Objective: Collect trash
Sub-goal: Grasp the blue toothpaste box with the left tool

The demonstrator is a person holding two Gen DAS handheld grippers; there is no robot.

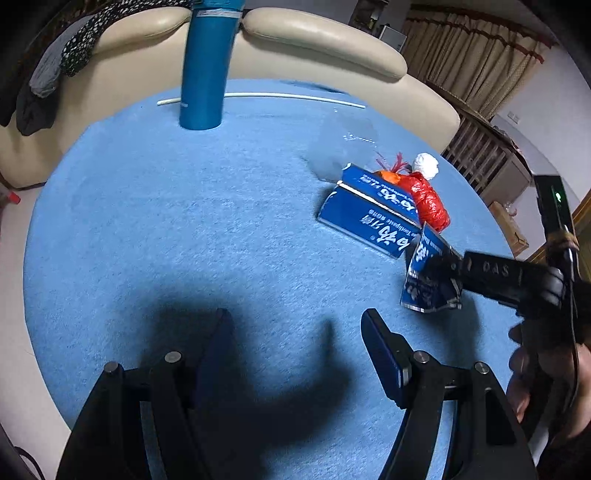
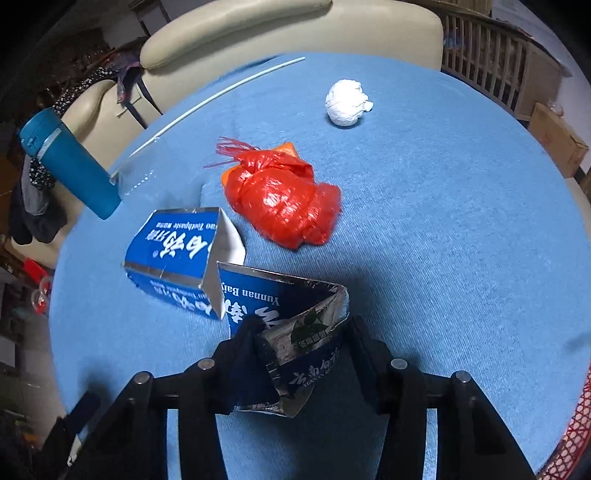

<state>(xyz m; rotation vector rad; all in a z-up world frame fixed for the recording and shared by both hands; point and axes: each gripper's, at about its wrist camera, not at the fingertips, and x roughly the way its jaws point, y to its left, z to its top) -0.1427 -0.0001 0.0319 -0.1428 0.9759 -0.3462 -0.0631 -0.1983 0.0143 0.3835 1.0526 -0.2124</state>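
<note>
On the blue-covered round table (image 1: pixel 184 221) lie a torn blue toothpaste box (image 1: pixel 365 216), a red plastic bag (image 1: pixel 428 201) and a white paper ball (image 1: pixel 426 165). My right gripper (image 2: pixel 299 339) is closed around the near end of the toothpaste box (image 2: pixel 284 332); its far half (image 2: pixel 173 254) rests on the cloth. The red bag (image 2: pixel 284 201) and paper ball (image 2: pixel 347 103) lie beyond it. My left gripper (image 1: pixel 295 332) is open and empty above bare cloth, left of the box. The right gripper also shows in the left wrist view (image 1: pixel 447 273).
A tall blue bottle (image 1: pixel 207 70) stands at the table's far side, next to a thin white rod (image 1: pixel 295 96). A cream sofa (image 1: pixel 325 33) curves behind the table. A red mesh basket rim (image 2: pixel 569 428) shows at the lower right edge.
</note>
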